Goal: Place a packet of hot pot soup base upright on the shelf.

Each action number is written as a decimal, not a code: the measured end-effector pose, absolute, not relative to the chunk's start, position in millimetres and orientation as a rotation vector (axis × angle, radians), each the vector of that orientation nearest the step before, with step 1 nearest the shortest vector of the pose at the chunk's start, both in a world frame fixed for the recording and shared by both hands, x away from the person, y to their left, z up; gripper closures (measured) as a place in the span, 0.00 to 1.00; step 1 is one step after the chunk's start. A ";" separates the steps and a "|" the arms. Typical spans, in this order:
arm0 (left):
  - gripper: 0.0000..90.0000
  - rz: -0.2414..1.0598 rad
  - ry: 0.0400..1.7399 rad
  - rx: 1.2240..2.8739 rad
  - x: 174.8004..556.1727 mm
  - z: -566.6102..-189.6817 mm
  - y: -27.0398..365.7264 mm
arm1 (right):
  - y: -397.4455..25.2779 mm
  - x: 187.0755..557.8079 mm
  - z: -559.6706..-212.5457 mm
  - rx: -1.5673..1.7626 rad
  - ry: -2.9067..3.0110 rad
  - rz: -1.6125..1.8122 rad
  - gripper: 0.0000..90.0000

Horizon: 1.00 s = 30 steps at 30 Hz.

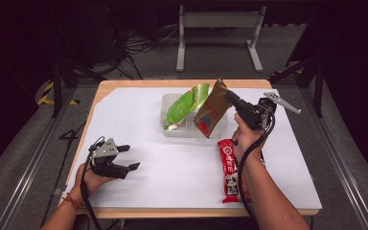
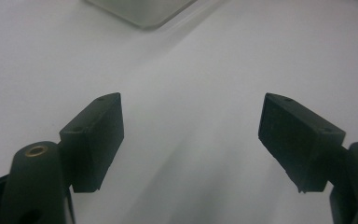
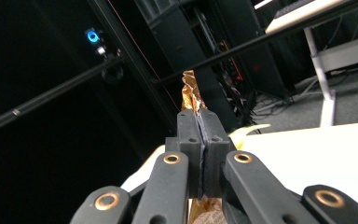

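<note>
Because the right gripper point(image 1: 231, 98) has its jaws pinched tight on the top edge of the brown snack packet point(image 1: 212, 111), the packet hangs tilted with its lower end inside the clear tray point(image 1: 172, 132), seemingly so it can stand beside the green packet point(image 1: 184, 106) leaning there. While that goes on, the left gripper point(image 1: 127, 157) rests low over the white table cover point(image 1: 163, 167) with jaws spread wide and nothing between them, likely kept clear. Near the right forearm lies a red packet point(image 1: 228, 165), probably awaiting its turn.

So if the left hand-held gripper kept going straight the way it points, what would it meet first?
Probably the clear tray: the open left hand-held gripper faces bare white table cover before it, though depth is unclear.
</note>
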<state>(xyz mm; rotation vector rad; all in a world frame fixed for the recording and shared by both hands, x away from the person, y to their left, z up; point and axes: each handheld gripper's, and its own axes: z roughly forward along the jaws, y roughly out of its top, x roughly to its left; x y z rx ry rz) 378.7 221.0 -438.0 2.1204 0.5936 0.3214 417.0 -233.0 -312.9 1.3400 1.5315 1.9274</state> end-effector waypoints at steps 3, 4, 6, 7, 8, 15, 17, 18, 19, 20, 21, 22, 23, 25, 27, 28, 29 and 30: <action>0.26 0.326 0.594 2.121 378.3 -437.6 220.7 | -232.1 415.9 -307.4 1.332 1.539 1.931 1.00; 0.26 0.328 0.594 2.124 377.9 -437.2 220.2 | -230.3 416.8 -305.9 1.329 1.532 1.948 1.00; 0.26 0.333 0.586 2.127 377.4 -436.8 219.6 | -226.7 419.6 -304.4 1.329 1.535 1.964 1.00; 0.26 0.336 0.583 2.126 377.4 -436.7 219.5 | -225.7 421.1 -304.5 1.330 1.542 1.966 1.00; 0.26 0.336 0.583 2.124 377.4 -436.6 219.7 | -224.8 422.6 -304.7 1.330 1.545 1.975 1.00; 0.27 0.332 0.587 2.114 378.5 -436.5 222.3 | -232.8 437.3 -324.0 1.450 1.455 2.090 1.00; 0.27 0.331 0.585 2.118 378.7 -436.7 221.7 | -236.6 442.7 -336.1 1.507 1.418 2.142 1.00; 0.27 0.331 0.583 2.123 378.7 -437.1 220.5 | -236.8 444.6 -340.8 1.539 1.407 2.170 1.00; 0.27 0.331 0.581 2.131 378.4 -437.1 219.9 | -236.3 446.7 -345.7 1.567 1.403 2.197 1.00; 0.27 0.333 0.577 2.134 378.3 -437.0 219.6 | -235.0 447.1 -347.7 1.568 1.402 2.211 1.00; 0.27 0.333 0.577 2.134 378.3 -437.0 219.6 | -235.0 447.1 -347.7 1.568 1.402 2.211 1.00; 0.27 0.330 0.579 2.133 378.1 -437.1 219.7 | -233.1 446.6 -346.9 1.554 1.409 2.214 1.00; 0.27 0.333 0.577 2.133 378.4 -437.1 220.0 | -229.8 445.3 -343.0 1.524 1.429 2.224 1.00; 0.27 0.329 0.586 2.130 378.6 -437.5 220.4 | -226.0 442.8 -336.6 1.501 1.446 2.238 1.00; 0.27 0.328 0.585 2.130 378.5 -437.5 220.3 | -222.2 440.7 -329.9 1.472 1.461 2.253 1.00; 0.27 0.328 0.585 2.130 378.5 -437.5 220.3 | -220.8 439.8 -327.6 1.465 1.472 2.255 1.00; 0.27 0.334 0.577 2.133 378.3 -437.0 220.2 | -219.0 438.9 -325.7 1.459 1.478 2.264 1.00; 0.28 0.335 0.577 2.135 378.2 -436.9 220.0 | -217.5 438.4 -324.1 1.454 1.484 2.257 1.00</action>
